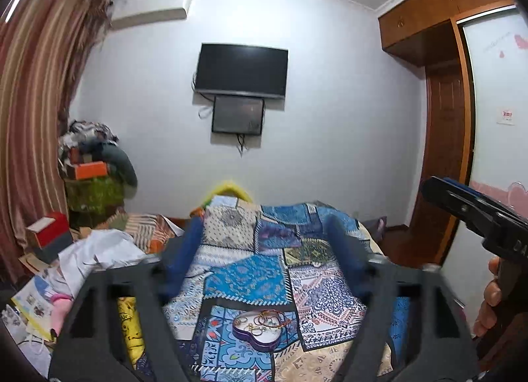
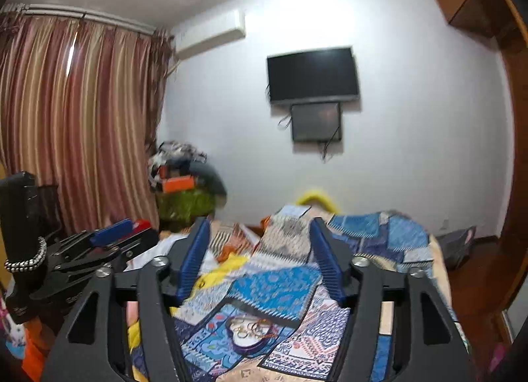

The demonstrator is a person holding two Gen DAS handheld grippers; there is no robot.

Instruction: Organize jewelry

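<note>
While both sets of tongs, left gripper (image 1: 264, 260) and right gripper (image 2: 260, 260), hang spread and empty, the purple heart-shaped tin of rings and bangles (image 1: 262, 327) lies below and ahead, centred between each pair.

Right tongs (image 2: 260, 256) spread wide, heart-shaped jewelry tin (image 2: 249, 332) on patchwork bedspread (image 2: 280, 286)
</note>
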